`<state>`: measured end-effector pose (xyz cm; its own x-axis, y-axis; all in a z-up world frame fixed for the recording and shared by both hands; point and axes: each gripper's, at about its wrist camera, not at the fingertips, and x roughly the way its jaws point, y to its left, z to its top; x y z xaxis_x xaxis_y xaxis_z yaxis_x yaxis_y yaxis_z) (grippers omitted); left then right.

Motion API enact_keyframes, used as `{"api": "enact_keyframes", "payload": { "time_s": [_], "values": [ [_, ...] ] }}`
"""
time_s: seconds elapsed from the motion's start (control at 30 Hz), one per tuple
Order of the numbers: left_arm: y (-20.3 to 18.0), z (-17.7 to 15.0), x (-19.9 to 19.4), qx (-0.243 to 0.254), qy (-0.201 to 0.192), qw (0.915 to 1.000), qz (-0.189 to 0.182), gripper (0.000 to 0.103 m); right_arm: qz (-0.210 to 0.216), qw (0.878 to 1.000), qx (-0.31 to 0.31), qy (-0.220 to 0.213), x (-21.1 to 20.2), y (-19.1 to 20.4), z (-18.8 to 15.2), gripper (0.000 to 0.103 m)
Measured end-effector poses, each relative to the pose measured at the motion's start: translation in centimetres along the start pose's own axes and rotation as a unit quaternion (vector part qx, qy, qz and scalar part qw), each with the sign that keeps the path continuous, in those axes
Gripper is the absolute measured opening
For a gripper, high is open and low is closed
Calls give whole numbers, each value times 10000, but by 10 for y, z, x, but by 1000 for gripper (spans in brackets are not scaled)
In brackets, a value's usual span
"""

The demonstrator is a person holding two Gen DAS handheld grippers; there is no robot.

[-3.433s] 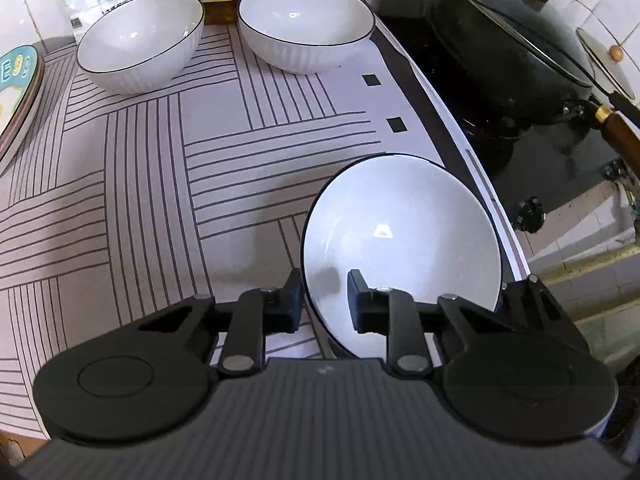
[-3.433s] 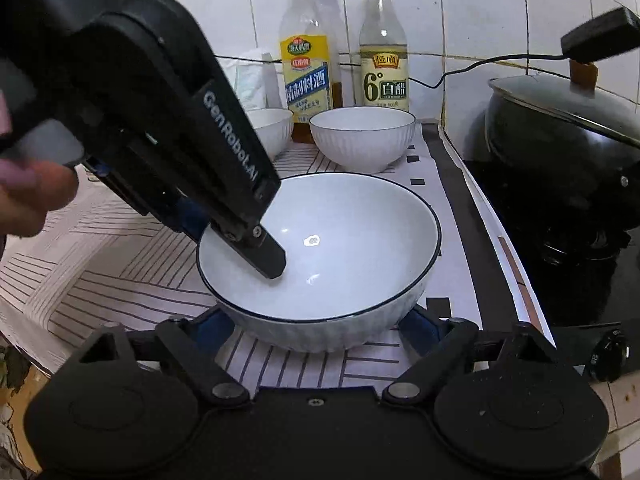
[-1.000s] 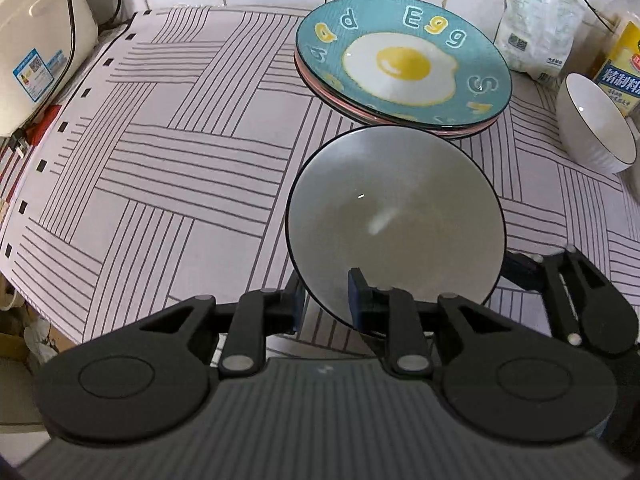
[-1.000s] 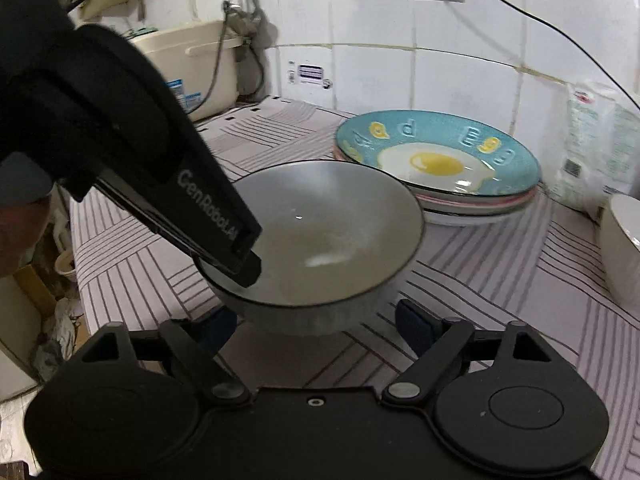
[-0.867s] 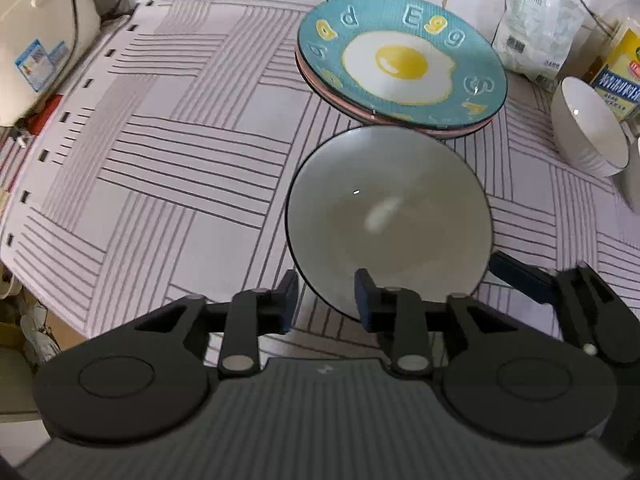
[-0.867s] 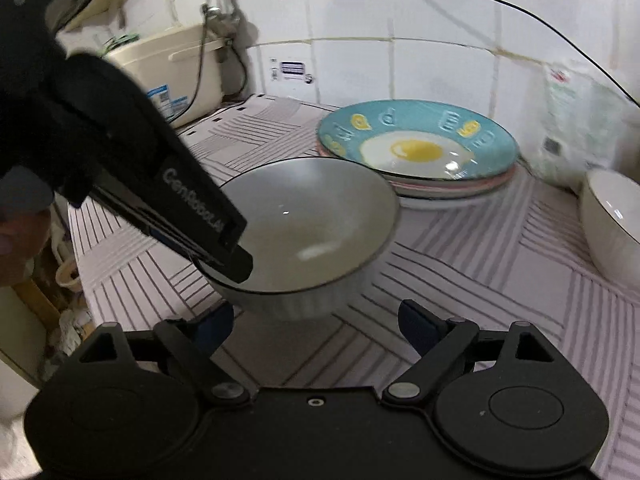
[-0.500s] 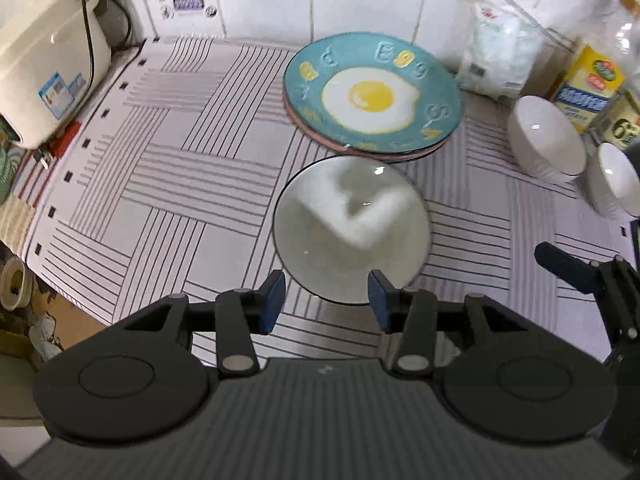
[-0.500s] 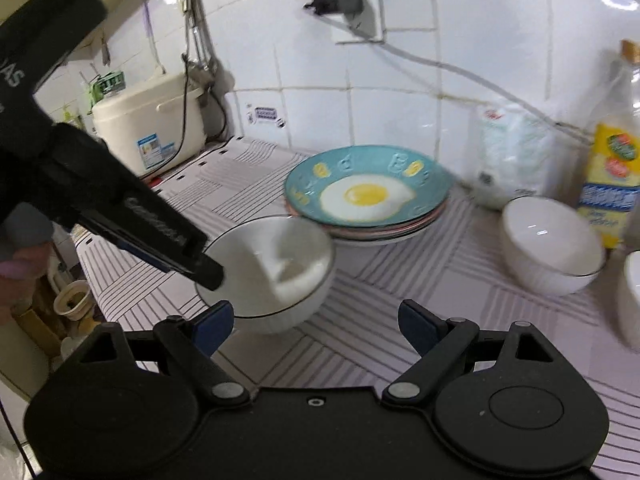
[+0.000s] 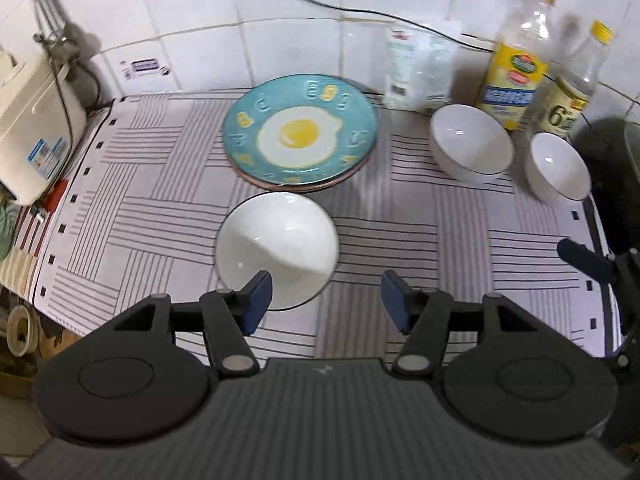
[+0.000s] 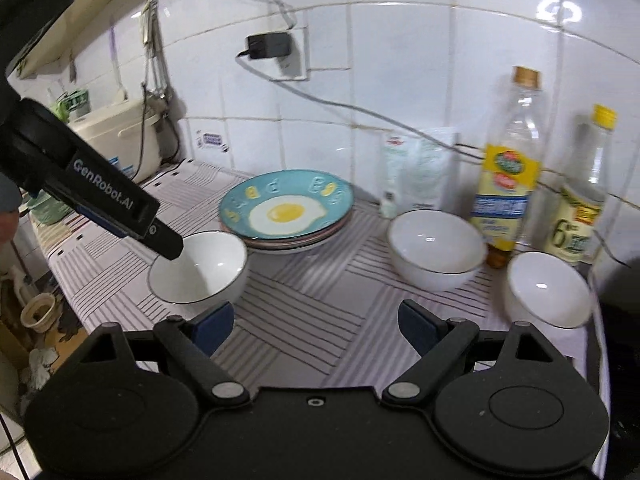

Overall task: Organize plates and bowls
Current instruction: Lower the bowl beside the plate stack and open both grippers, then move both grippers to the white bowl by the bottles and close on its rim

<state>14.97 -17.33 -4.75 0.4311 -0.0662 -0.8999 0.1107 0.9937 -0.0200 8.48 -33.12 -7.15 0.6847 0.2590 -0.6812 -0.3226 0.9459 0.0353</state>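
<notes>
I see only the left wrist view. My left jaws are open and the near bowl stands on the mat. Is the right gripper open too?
Observer: Yes, the right gripper is open and holds nothing.
Operator: How many plates are stacked?
Observer: From the side, the plates show three layers: teal, pink, then a pale one.
Operator: Is my left finger clear of the bowl?
Observer: One left fingertip overlaps the bowl rim in the right wrist view; whether it touches, I cannot tell.
</notes>
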Motion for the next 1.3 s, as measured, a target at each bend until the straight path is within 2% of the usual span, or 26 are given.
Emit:
{"api": "enact_keyframes", "payload": {
  "time_s": [0.17,0.3,0.57,0.7,0.8,0.97,1.03,1.13,1.23,1.3],
  "values": [
    [-22,6,0,242,-61,9996,-124,67,-244,9995,159,-118,-14,-20,5,92],
    [-36,18,8,273,-92,9993,-221,72,-369,9969,655,-228,-20,-42,14,92],
    [-59,51,42,69,-297,9981,-538,76,-394,9862,1565,-363,-7,-84,38,79],
    [-74,64,60,232,-642,9952,-700,78,-435,9741,2199,-309,19,-104,36,71],
    [-76,74,81,215,-719,9943,-756,78,-474,9645,2589,-204,41,-115,32,63],
    [-64,91,125,-58,-548,9919,-1140,78,-546,9424,3299,-49,73,-131,21,61],
    [-62,97,146,-147,-348,9908,-1296,75,-602,9362,3464,-18,85,-133,18,61],
    [-70,107,173,-184,-125,9922,-1225,73,-754,9253,3717,78,105,-136,14,60],
    [-76,112,192,-117,79,9932,-1154,65,-935,9109,4016,130,121,-139,9,58],
    [-76,113,202,-138,211,9930,-1156,55,-1076,9030,4155,183,130,-139,5,57]
  ]
}}
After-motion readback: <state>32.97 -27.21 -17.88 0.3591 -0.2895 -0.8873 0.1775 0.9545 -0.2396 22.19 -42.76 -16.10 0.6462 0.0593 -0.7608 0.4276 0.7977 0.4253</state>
